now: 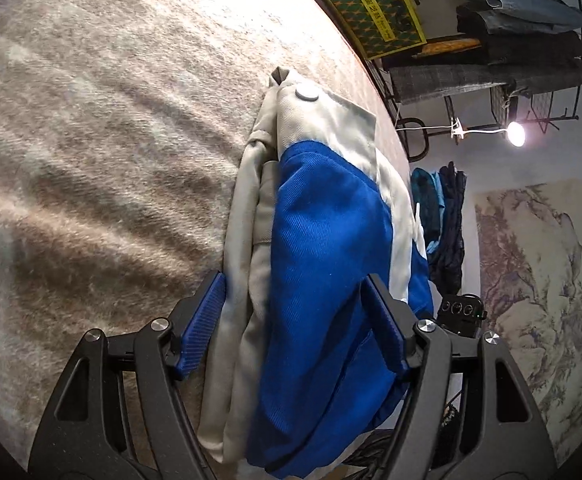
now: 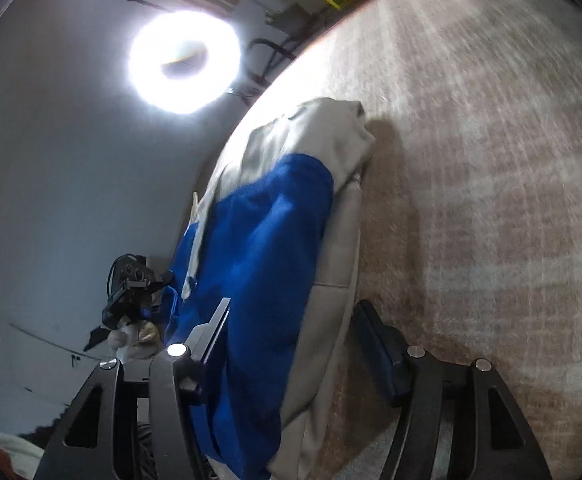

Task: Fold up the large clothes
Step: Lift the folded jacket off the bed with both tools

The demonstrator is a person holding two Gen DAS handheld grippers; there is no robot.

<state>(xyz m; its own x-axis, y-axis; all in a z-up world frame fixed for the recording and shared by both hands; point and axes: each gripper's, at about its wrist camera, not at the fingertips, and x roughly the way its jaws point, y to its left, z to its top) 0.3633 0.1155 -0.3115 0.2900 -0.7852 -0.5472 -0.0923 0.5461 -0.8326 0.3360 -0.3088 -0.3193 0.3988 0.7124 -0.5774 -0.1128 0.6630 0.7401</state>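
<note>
A folded blue and light-grey jacket lies as a thick bundle on the beige fuzzy blanket, near its edge. A grey snap button shows at its far end. My left gripper is open, its blue-padded fingers straddling the bundle's near end. In the right wrist view the same jacket runs away from me. My right gripper is open too, its fingers on either side of the jacket's near end. The left gripper shows beyond the blanket's edge.
A wire rack with folded dark clothes and a yellow-green box stand beyond the blanket. A small lamp and a ring light shine. A landscape wall hanging and hanging blue clothes are at the right.
</note>
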